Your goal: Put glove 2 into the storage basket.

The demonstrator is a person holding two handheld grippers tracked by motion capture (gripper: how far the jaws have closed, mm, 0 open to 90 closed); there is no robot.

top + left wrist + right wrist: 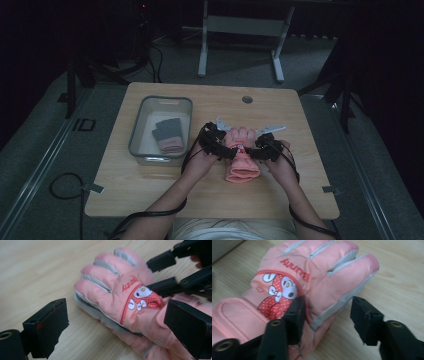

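A pink child's glove (242, 162) with grey finger seams and a cartoon rabbit patch lies flat on the wooden table (150, 185), cuff toward the person. My left gripper (227, 150) stands open at the glove's left side. In the left gripper view the glove (120, 297) lies between its wide-apart jaws, one on bare wood and one over the cuff. My right gripper (256, 150) is open at the glove's right side. In the right gripper view one jaw rests on the glove (312, 272) by the patch, the other over the wood beyond its grey edge.
A grey plastic bin (137, 130) stands at the table's left and holds a grey and pink glove (167, 136). A round cable hole (247, 99) sits near the far edge. White desk legs (202, 50) stand on the floor behind.
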